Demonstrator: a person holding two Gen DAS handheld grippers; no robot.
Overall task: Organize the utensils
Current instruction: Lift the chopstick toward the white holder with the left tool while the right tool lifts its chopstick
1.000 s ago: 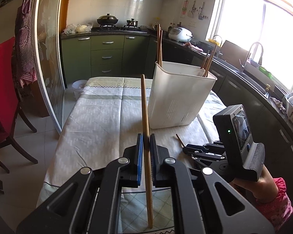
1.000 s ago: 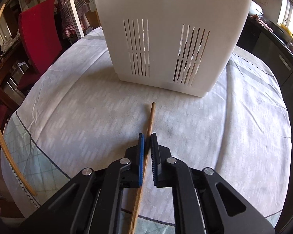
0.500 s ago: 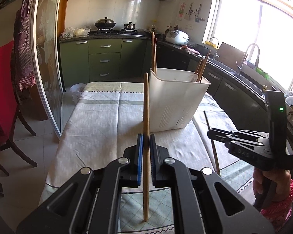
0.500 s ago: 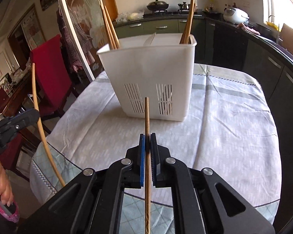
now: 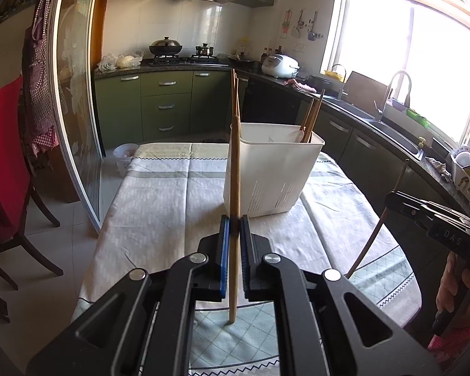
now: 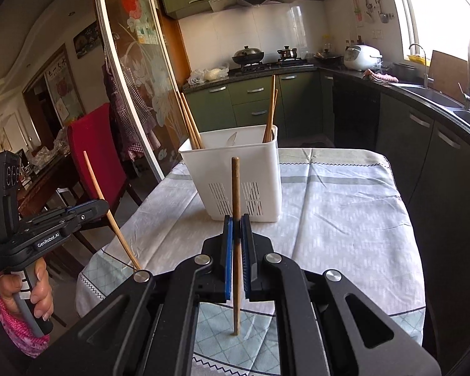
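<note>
Both grippers, left gripper and right gripper, are each grasping one upright chopstick near the white holder, already holding several chopsticks; these two are awaiting insertion.

a table covered by a pale woven tablecloth with a faint grey-white weave carries everything here. the cloth has a greenish band across its far part and a yellowish strip at the far end, edged with a dark zigzag line. its near edge is a light teal border with a diamond grid pattern, again finished with zigzag stitching. the cloth hangs over the table's sides. standing upright on it, toward the far half, is a white rectangular plastic utensil holder with slotted vents low on its walls. its base rests flat on the cloth.
</note>
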